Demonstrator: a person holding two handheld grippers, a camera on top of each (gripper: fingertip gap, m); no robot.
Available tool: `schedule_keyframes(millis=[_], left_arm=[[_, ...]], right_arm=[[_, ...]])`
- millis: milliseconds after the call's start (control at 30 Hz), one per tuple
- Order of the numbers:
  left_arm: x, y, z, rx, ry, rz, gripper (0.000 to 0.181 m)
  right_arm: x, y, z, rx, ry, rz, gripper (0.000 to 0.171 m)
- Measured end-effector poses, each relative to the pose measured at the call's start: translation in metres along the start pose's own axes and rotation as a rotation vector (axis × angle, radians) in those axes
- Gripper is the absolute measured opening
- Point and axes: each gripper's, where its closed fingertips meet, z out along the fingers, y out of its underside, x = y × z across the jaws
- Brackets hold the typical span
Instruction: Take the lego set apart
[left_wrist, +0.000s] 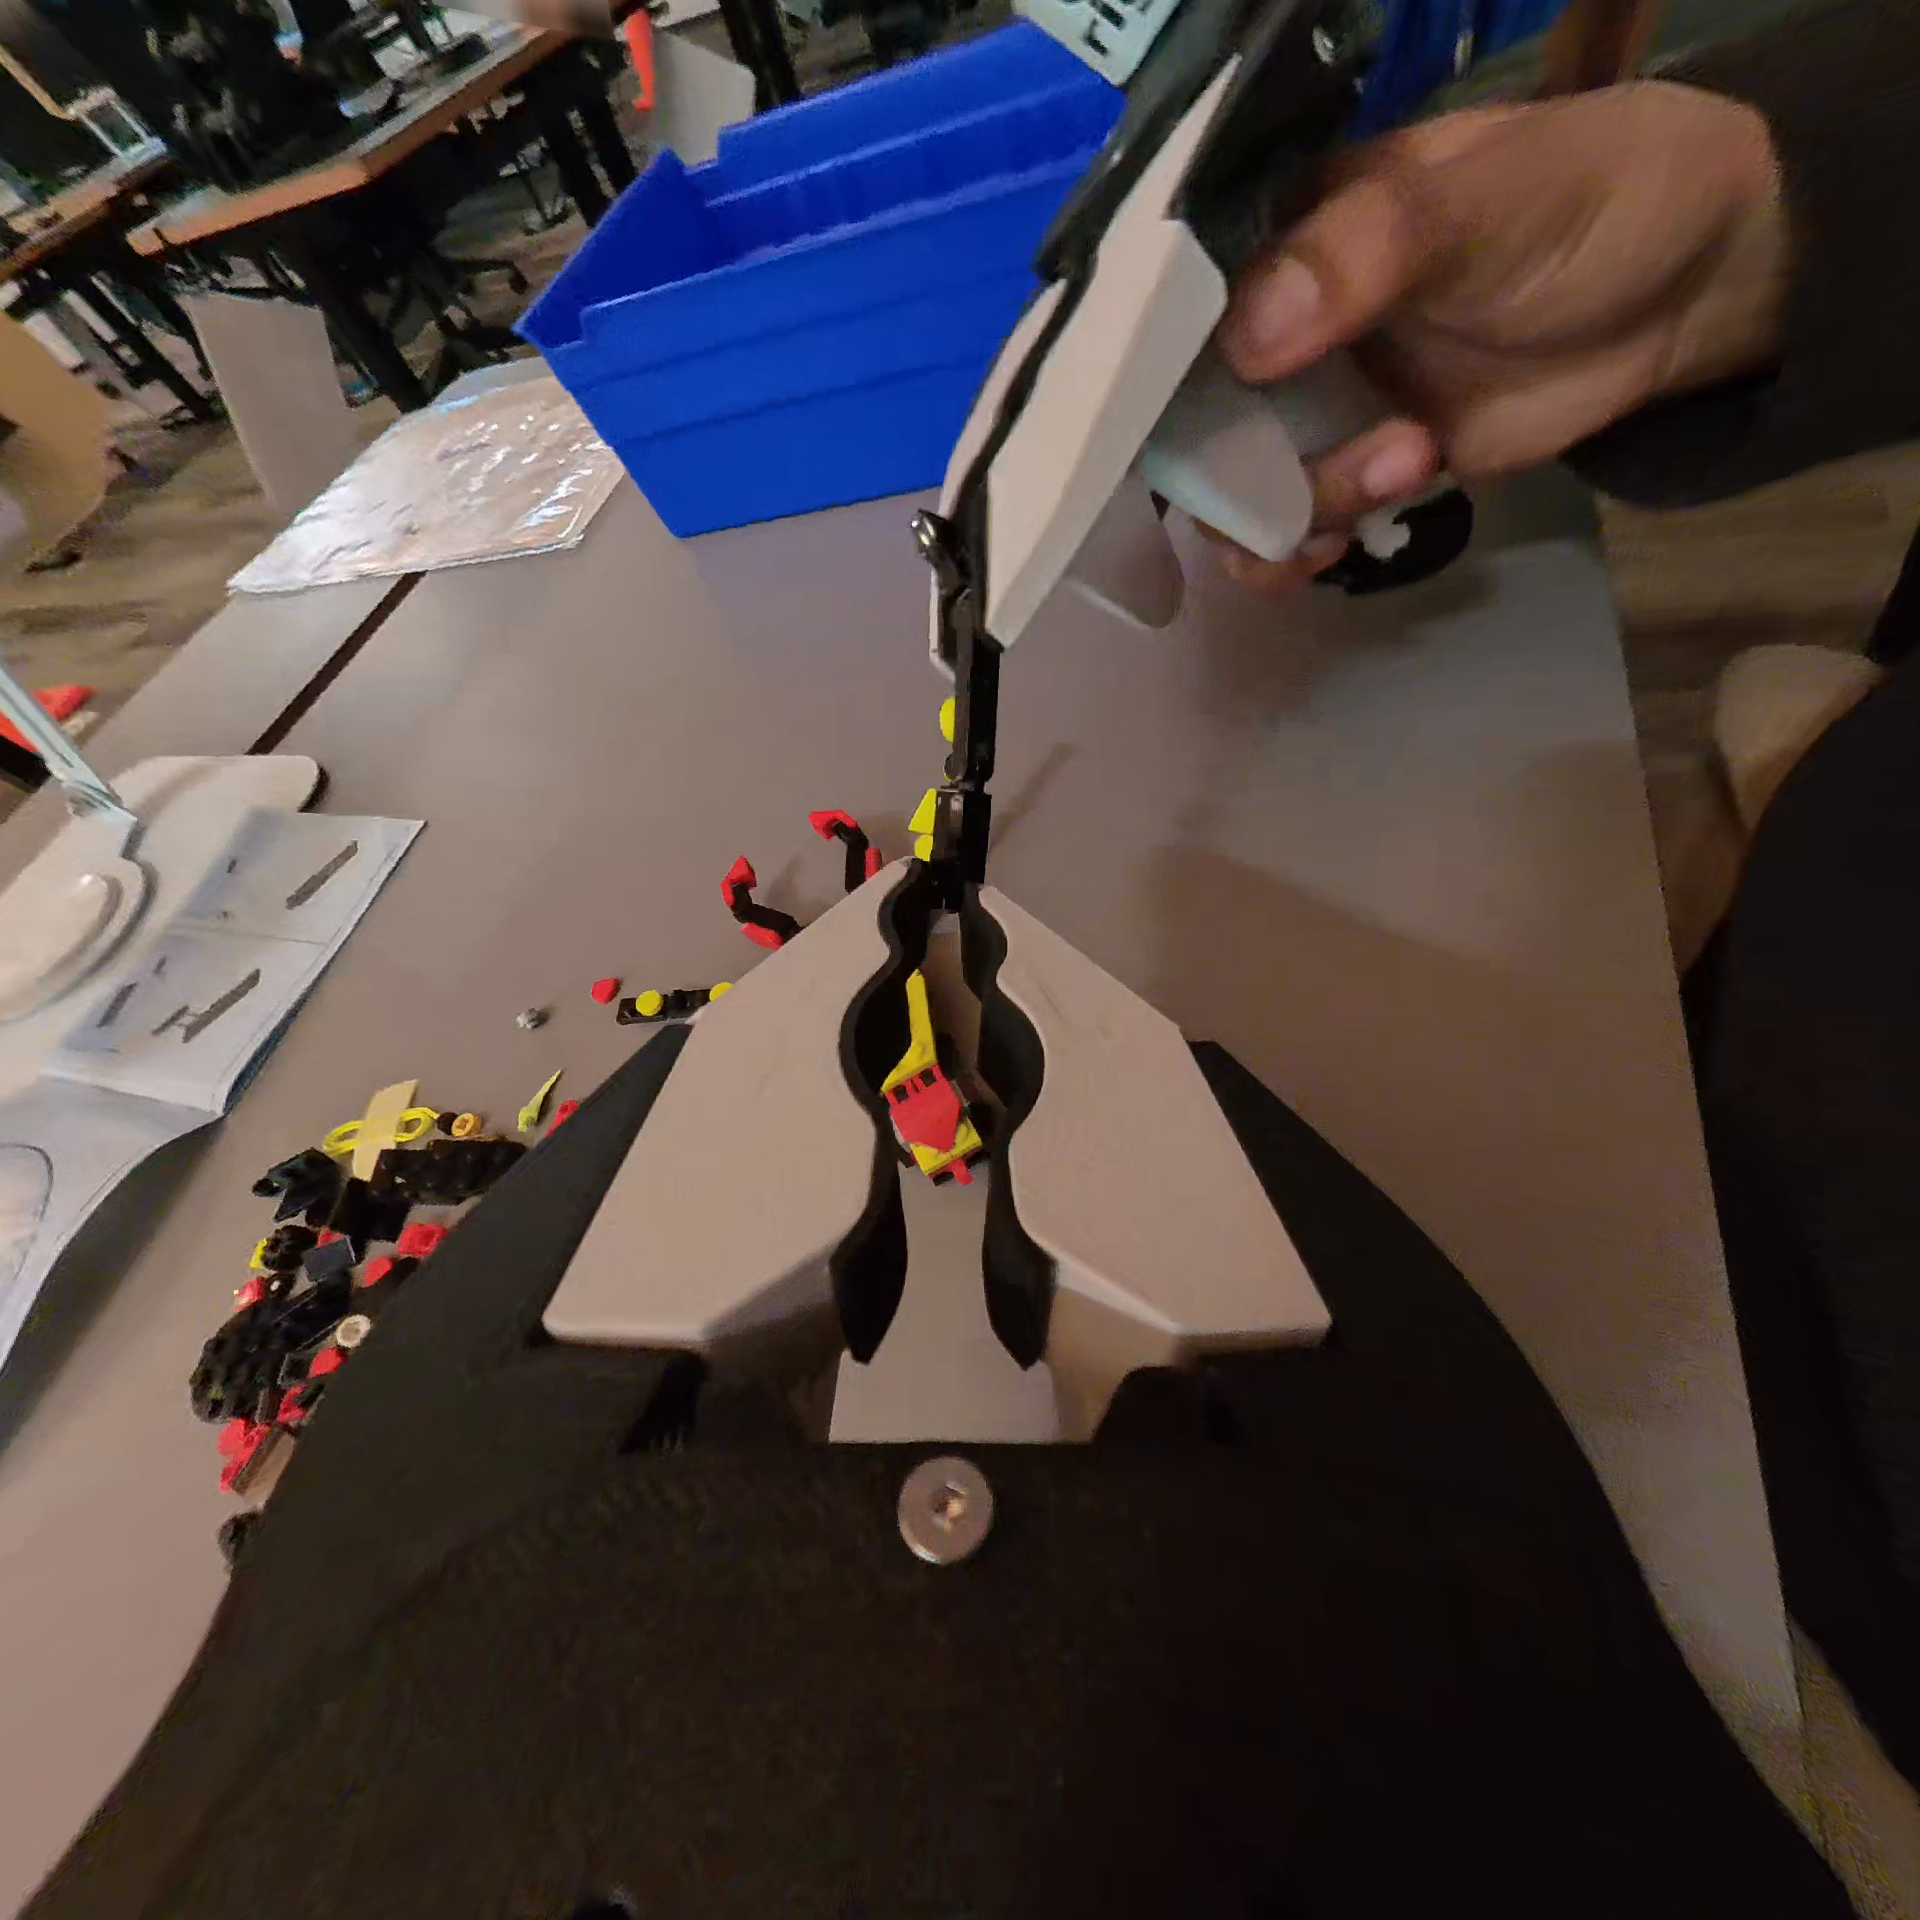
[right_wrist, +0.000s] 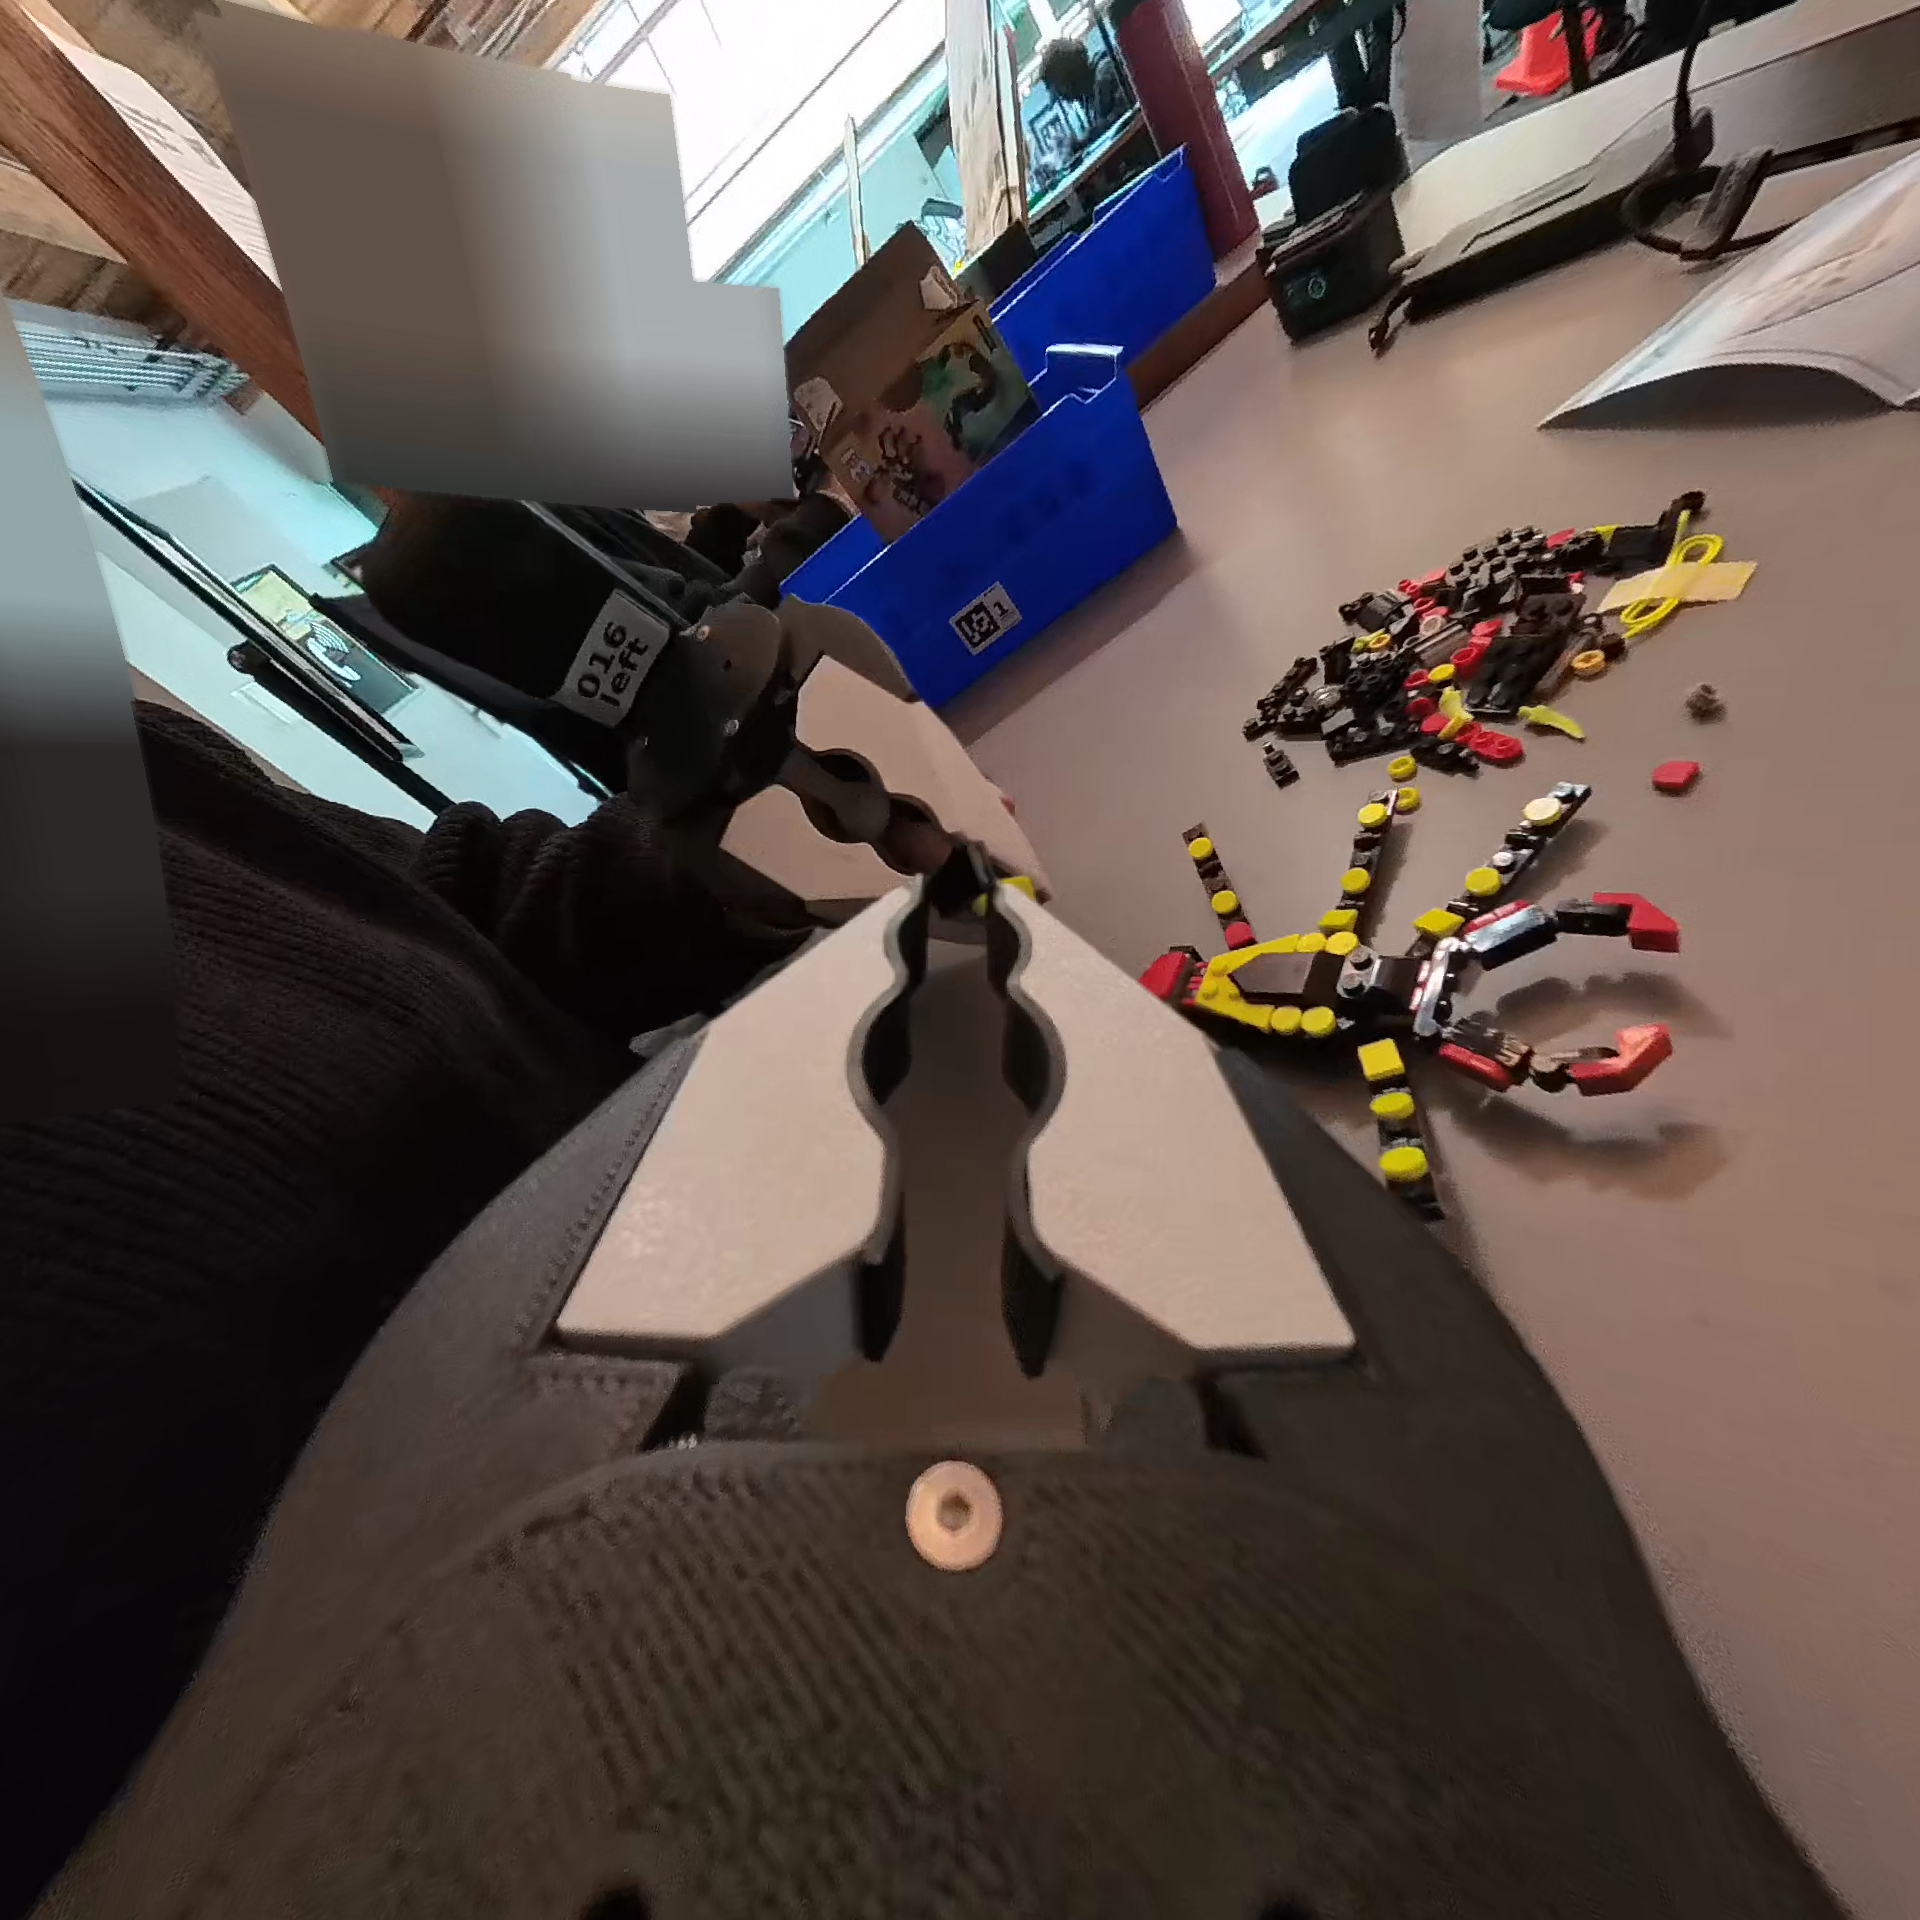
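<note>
The lego model, a black, yellow and red scorpion-like figure, lies on the grey table. In the left wrist view its tail shows through the finger gap and its red claws lie beyond. My left gripper is shut on the lower end of a thin black strip with yellow studs. My right gripper comes down from above and is shut on the strip's upper end. In the right wrist view my right gripper pinches the strip, tip to tip with the left gripper, left of the model.
A pile of loose black, red and yellow pieces lies on the table. A blue bin holds a cardboard box. An open instruction booklet and a clear plastic bag lie nearby. A person's hand holds the right gripper. My right fingertips sit around 4 cm from my left ones.
</note>
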Motion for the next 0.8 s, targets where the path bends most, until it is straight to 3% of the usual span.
schedule_keyframes(millis=[167,333,400,467,567,667,800], left_arm=[[-0.001,0.003,0.0,0.016,0.034,-0.074,0.003],[0.007,0.0,-0.002,0.087,0.194,-0.275,0.01],[0.016,-0.006,-0.002,0.138,0.305,-0.384,0.027],[0.021,-0.014,-0.002,0.189,0.372,-0.462,0.034],[0.024,-0.022,-0.007,0.228,0.409,-0.471,0.016],[0.021,-0.02,-0.008,0.213,0.377,-0.426,0.013],[0.016,-0.02,-0.011,0.195,0.323,-0.362,0.009]], right_arm=[[-0.001,0.004,0.001,-0.05,0.009,-0.059,0.006],[-0.008,0.004,0.003,-0.064,0.011,-0.161,0.005],[-0.013,0.006,0.006,-0.067,-0.011,-0.178,0.005],[-0.021,0.008,0.009,-0.076,-0.051,-0.189,0.005],[-0.025,0.015,0.014,-0.101,-0.077,-0.19,0.005],[-0.02,0.012,0.013,-0.083,-0.047,-0.183,0.007],[-0.01,-0.006,0.004,0.021,0.025,-0.225,0.028]])
